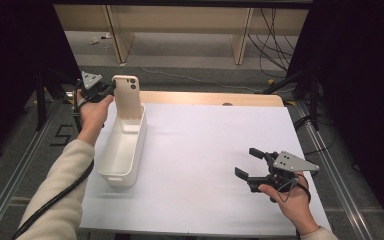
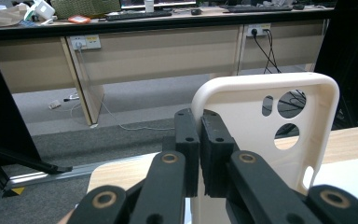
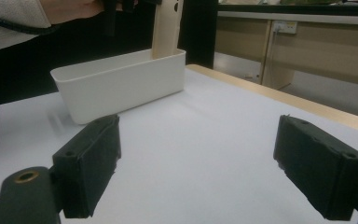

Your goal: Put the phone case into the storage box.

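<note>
A cream phone case stands upright, its lower end down inside the far end of a white oblong bin. My left gripper is shut on the case's left edge near the top. In the left gripper view the black pads pinch the rim of the phone case, whose camera cut-outs face me. My right gripper rests open above the white sheet at the near right, nothing between its pads. From there the bin and the case stand farther off.
A white sheet covers the wooden table. Dark drapes flank both sides. Metal rails run along the table's edges. Beyond the table stand desks with cables on the floor.
</note>
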`<act>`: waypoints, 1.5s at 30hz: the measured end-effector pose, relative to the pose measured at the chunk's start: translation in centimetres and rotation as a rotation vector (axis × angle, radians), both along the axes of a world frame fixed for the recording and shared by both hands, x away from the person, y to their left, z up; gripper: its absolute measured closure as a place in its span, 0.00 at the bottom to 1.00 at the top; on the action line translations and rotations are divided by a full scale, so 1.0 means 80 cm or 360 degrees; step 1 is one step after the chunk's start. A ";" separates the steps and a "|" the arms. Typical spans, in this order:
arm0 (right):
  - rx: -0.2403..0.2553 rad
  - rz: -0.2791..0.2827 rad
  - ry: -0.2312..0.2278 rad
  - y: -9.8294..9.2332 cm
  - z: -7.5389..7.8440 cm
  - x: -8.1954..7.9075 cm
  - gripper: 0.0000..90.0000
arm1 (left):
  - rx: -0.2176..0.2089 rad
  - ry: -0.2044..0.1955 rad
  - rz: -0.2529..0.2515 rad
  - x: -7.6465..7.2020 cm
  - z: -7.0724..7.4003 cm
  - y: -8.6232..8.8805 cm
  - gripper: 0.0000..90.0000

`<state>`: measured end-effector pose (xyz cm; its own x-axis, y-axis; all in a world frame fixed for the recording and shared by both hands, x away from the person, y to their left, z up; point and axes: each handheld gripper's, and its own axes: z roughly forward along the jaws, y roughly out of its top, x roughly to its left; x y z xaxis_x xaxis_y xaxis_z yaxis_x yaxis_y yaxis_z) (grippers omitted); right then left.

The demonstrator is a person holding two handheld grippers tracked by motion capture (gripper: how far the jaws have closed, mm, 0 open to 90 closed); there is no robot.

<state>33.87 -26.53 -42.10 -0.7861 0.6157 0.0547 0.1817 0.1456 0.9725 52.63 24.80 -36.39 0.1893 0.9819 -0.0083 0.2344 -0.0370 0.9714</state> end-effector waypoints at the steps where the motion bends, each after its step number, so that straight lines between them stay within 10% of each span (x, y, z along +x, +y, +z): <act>1: -0.0002 0.0003 0.0022 0.000 0.000 -0.001 0.18 | 0.0003 0.0003 0.0000 0.000 0.000 0.000 0.96; 45: -0.0020 0.0000 -0.0026 0.000 -0.001 0.001 0.18 | 0.0011 0.0060 -0.0005 0.010 -0.016 -0.006 0.96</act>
<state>33.97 -26.57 -42.14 -0.7870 0.6160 0.0343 0.1660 0.1579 0.9734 53.40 24.28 -37.69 0.1922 0.9813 -0.0087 0.2708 -0.0445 0.9616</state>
